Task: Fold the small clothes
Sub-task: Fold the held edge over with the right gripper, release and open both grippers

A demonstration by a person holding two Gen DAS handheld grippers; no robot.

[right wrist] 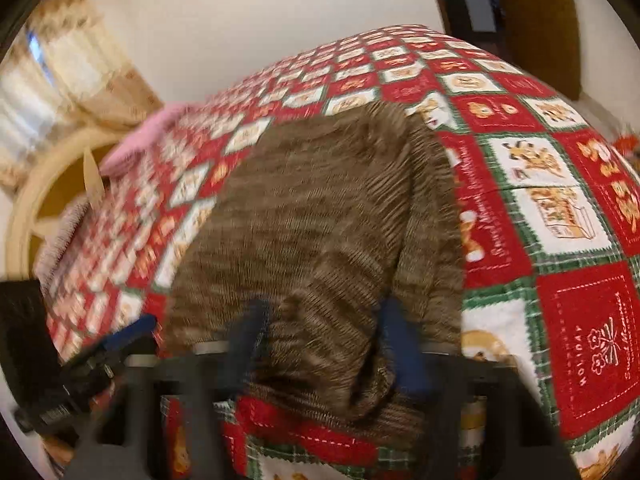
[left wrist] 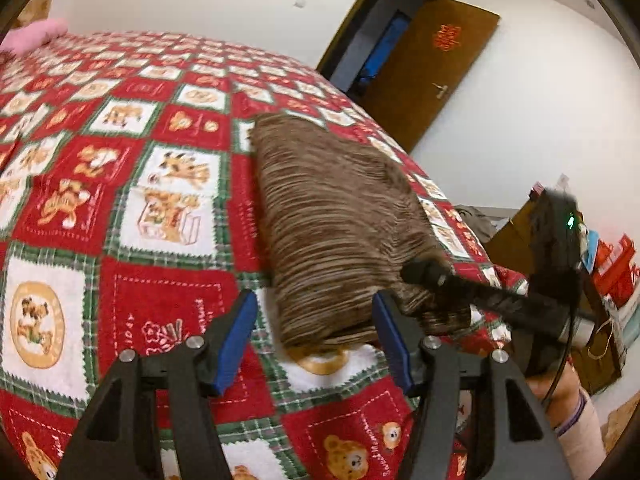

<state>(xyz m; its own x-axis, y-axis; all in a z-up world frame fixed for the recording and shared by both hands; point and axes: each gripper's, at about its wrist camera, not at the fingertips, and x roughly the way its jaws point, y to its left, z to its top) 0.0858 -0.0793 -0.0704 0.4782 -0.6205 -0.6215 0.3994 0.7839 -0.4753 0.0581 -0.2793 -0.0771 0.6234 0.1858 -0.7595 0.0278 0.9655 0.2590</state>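
A brown striped knitted garment [left wrist: 336, 224] lies folded in a long strip on the red, white and green bear-patterned bedspread [left wrist: 120, 208]. My left gripper [left wrist: 316, 340] is open and empty, its blue pads either side of the garment's near end, just above the bed. My right gripper [left wrist: 424, 276] shows in the left wrist view, resting on the garment's near right corner. In the blurred right wrist view, the right gripper [right wrist: 320, 344] is open, with its fingers spread over the garment [right wrist: 320, 216] and fabric between them. The left gripper [right wrist: 120, 340] shows at the left edge.
A pink pillow [left wrist: 36, 34] lies at the far corner of the bed. A brown door [left wrist: 424, 68] stands open at the back right. A bedside unit with red boxes [left wrist: 608, 264] stands at the right. A cream headboard [right wrist: 48, 184] and curtains [right wrist: 72, 68] are at the left.
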